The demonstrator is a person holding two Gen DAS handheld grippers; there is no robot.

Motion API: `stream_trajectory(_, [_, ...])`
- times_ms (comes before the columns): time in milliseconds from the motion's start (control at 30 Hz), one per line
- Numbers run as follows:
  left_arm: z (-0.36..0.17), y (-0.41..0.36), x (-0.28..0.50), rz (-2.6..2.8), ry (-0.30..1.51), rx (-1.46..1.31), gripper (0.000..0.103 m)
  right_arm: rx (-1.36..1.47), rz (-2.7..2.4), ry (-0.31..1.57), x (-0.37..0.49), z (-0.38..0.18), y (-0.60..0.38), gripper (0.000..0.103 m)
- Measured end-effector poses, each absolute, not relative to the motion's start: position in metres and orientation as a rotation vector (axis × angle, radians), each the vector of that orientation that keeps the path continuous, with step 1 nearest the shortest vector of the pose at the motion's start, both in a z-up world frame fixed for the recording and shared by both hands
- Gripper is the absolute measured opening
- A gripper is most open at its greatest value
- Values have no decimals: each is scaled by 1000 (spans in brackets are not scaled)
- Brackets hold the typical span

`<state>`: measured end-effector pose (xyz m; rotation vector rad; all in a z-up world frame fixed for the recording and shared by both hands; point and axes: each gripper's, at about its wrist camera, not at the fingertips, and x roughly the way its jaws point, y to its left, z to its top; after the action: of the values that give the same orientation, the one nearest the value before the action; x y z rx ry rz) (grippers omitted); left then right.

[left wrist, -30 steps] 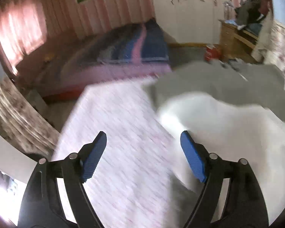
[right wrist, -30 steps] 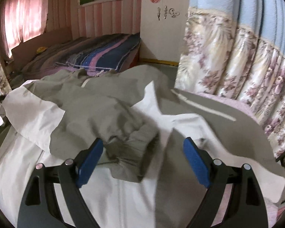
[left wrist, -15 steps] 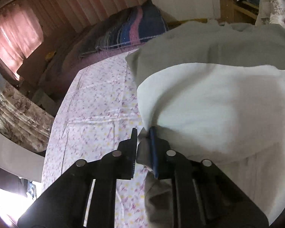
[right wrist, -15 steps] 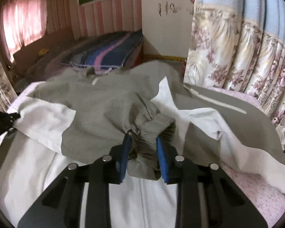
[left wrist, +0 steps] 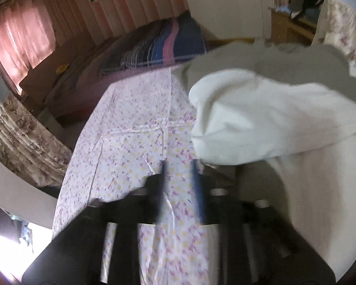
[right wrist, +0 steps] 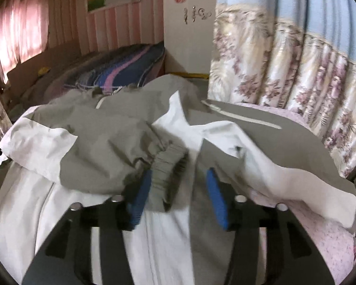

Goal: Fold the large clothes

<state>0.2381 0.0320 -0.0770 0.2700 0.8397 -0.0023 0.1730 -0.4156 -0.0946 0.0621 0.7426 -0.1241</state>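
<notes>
You have a large grey-and-white fabric jacket (right wrist: 111, 147) lying rumpled across the floral sheet, its grey sleeve with ribbed elastic cuff (right wrist: 165, 173) folded over the white front, zip side flung open at right.

Jacket (right wrist: 102, 147): grey-olive upper, white lower panels, ribbed grey cuff (right wrist: 166, 166). Sheet (left wrist: 140, 142) under it: white, small pink and yellow flower print. Right claw (right wrist: 178, 190) pads blue, frame black. Far bed blanket (left wrist: 159, 47): blue, pink, dark stripes. Curtain (right wrist: 284, 71): cream floral, pale blue top.

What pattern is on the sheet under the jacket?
White sheet with small pink-and-yellow flowers, clearest in the left wrist view.
</notes>
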Motion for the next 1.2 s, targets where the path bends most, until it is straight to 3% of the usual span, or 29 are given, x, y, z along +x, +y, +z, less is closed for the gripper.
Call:
stream_trajectory(33, [-71, 30, 231, -4, 819, 259, 64, 51, -134, 748, 164, -93, -423, 57])
stream_trajectory(100, [-56, 28, 214, -19, 765, 214, 79, 52, -148, 746, 149, -90, -435, 66])
stream_trajectory(233, [-37, 23, 185, -62, 713, 141, 95, 111, -225, 739, 107, -87, -483, 69])
stream_trajectory(567, [-35, 4, 149, -95, 701, 95, 98, 254, -354, 741, 50, -97, -564, 73])
stream_trajectory(1200, [-47, 1, 149, -96, 712, 86, 99, -17, -536, 891, 88, -138, -609, 80])
